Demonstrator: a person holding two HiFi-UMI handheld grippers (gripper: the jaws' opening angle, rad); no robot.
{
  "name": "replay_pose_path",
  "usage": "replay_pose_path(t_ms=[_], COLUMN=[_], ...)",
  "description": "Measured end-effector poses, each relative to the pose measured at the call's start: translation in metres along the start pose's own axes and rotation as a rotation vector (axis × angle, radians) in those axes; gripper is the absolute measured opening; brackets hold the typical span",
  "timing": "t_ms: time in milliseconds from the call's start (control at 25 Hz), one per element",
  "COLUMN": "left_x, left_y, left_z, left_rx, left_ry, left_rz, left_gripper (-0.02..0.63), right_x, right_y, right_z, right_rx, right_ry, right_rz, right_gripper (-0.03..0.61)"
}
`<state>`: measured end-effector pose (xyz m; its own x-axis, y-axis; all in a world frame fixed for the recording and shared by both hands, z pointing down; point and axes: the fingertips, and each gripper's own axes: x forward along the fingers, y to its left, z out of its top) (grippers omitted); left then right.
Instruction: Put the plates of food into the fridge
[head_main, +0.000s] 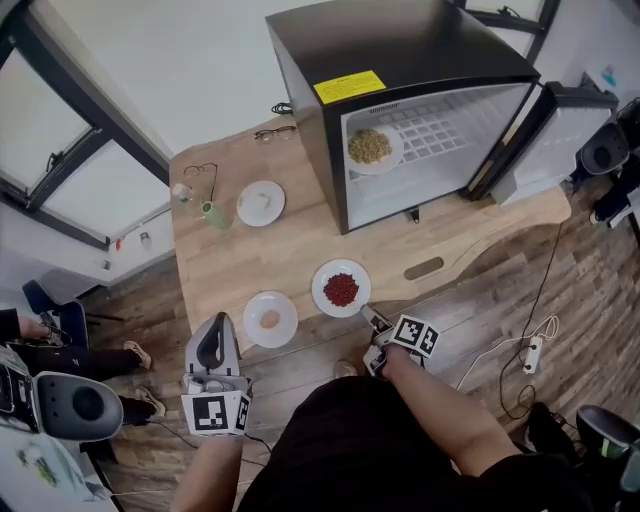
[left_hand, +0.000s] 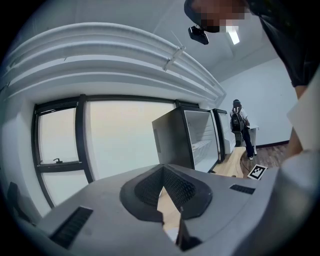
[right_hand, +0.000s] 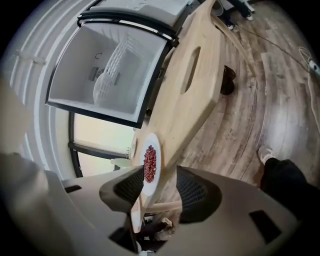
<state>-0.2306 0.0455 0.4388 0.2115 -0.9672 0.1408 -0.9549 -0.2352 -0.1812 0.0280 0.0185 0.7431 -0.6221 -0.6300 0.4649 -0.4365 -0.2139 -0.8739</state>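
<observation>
Your right gripper (head_main: 372, 319) is straddling the plate of red beans (head_main: 341, 288) at mid-frame.
Its jaws are standing released around the rim, on the wooden table (head_main: 230, 262); your left gripper (head_main: 214, 328), lower left, is hanging clenched and empty.

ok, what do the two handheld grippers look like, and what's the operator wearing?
The left gripper and right gripper are light grey moulded shells, each with a cube of black-and-white square markers. Their fingers are lined with black ribbed pads. The left one shows a black section on top. The person wears a black top, forearms uncovered.
</observation>
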Motion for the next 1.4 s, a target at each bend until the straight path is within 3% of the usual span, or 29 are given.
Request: replay_pose_path(t_ms=[240, 360, 680, 800, 1040, 1400], left_x=[-0.004, -0.003, 0.005, 0.012, 0.030, 0.052], left_y=[0.006, 0.008, 0.009, 0.002, -0.008, -0.033], left_z=[-0.004, -0.011, -0.025, -0.025, -0.022, 0.000], left_rx=[0.018, 0.031, 0.015, 0.008, -0.006, -0.032], left_ry=[0.010, 0.037, 0.072, 0.070, 0.051, 0.004], left_rz=[0.002, 0.006, 0.012, -0.011, -0.045, -0.091], left_gripper=[0.005, 0.005, 0.005, 0.005, 0.005, 0.004], right_x=[0.021, 0.028, 0.029, 0.016, -0.005, -0.043], right_y=[-0.002, -0.008, -0.009, -0.002, 0.002, 0.039], right_z=[-0.005, -0.001, -0.005, -0.006, -0.001, 0.041], right_rx=[0.035, 0.044, 0.119, 0.094, 0.107, 0.080], right_ry=[-0.023, -0.037, -0.022, -0.025, -0.025, -0.070], right_rz=[0.015, 0.006, 0.053, 0.066, 0.101, 0.158], right_gripper=[0.221, 0.161, 0.128, 0.037, 0.031, 0.030])
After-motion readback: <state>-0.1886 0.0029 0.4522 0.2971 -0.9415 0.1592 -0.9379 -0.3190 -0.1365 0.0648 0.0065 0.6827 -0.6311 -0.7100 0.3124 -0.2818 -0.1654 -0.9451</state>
